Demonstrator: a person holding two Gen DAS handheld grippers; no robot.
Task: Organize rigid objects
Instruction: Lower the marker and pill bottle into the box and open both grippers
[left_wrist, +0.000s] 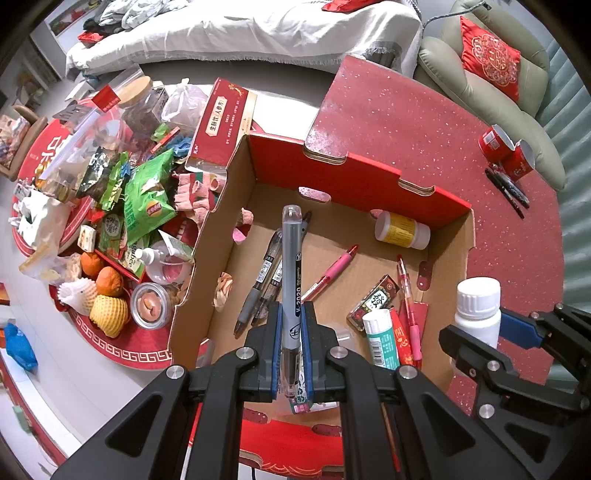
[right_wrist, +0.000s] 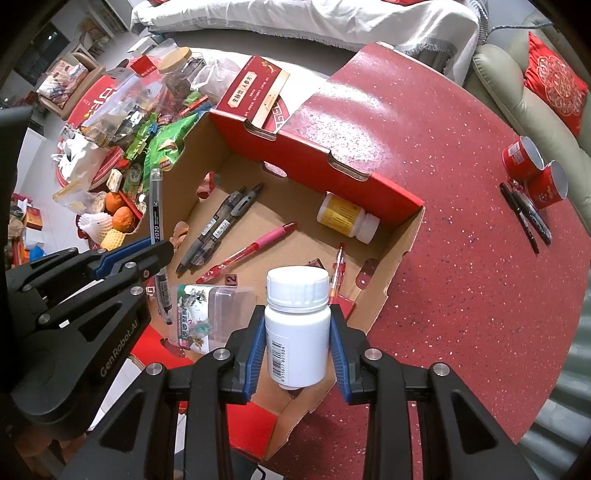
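Note:
An open red cardboard box (left_wrist: 354, 177) (right_wrist: 317, 162) sits on the red glitter table. It holds several pens (left_wrist: 266, 269) (right_wrist: 221, 221), a yellow-label pill bottle (left_wrist: 402, 229) (right_wrist: 347, 218) and small packets. My left gripper (left_wrist: 291, 314) (right_wrist: 155, 254) is shut on a grey pen (left_wrist: 291, 258) (right_wrist: 156, 206), held upright above the box. My right gripper (right_wrist: 297, 328) (left_wrist: 480, 332) is shut on a white bottle (right_wrist: 297, 325) (left_wrist: 478, 310) above the box's near right corner.
Two black pens (left_wrist: 508, 190) (right_wrist: 526, 218) and two red cups (left_wrist: 508, 153) (right_wrist: 535, 173) lie on the table at the right. Snack bags, fruit and a jar (left_wrist: 136, 103) crowd the left. A sofa with red cushion (left_wrist: 491, 59) stands behind.

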